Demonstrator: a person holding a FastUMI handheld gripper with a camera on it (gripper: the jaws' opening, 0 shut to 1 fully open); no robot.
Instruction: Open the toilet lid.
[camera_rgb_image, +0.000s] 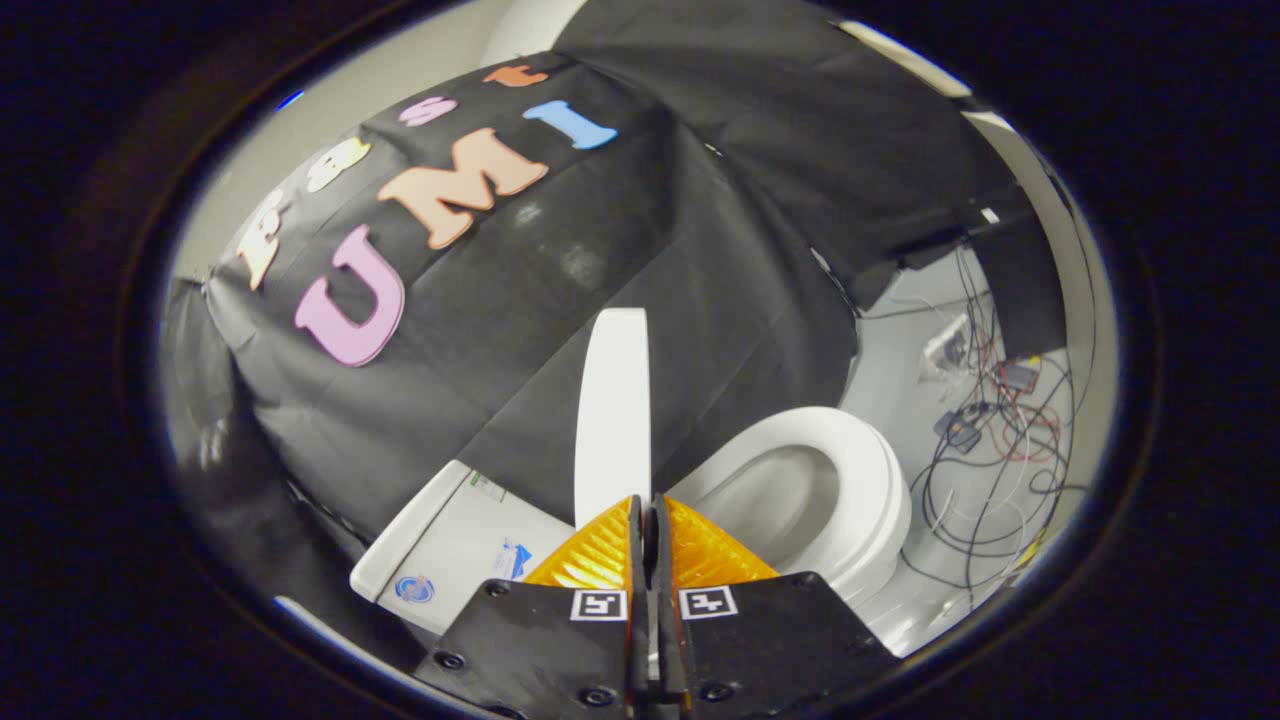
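Clearly 1 white toilet lid (612, 410) stands raised, seen edge-on as a smooth, narrow, round-topped slab just ahead of the gripper (650, 510), whose 2 fingers are pressed together with nothing between them. Beside the lid sits 1 glossy oval seat (880, 470) around the bowl, and 1 flat-topped tank (450, 550) bearing 2 small stickers too blurred to read. Beyond the seat, thin tangled cables (990, 440) sprawl on pale floor.

Gripper (648, 520) fingers pressed together
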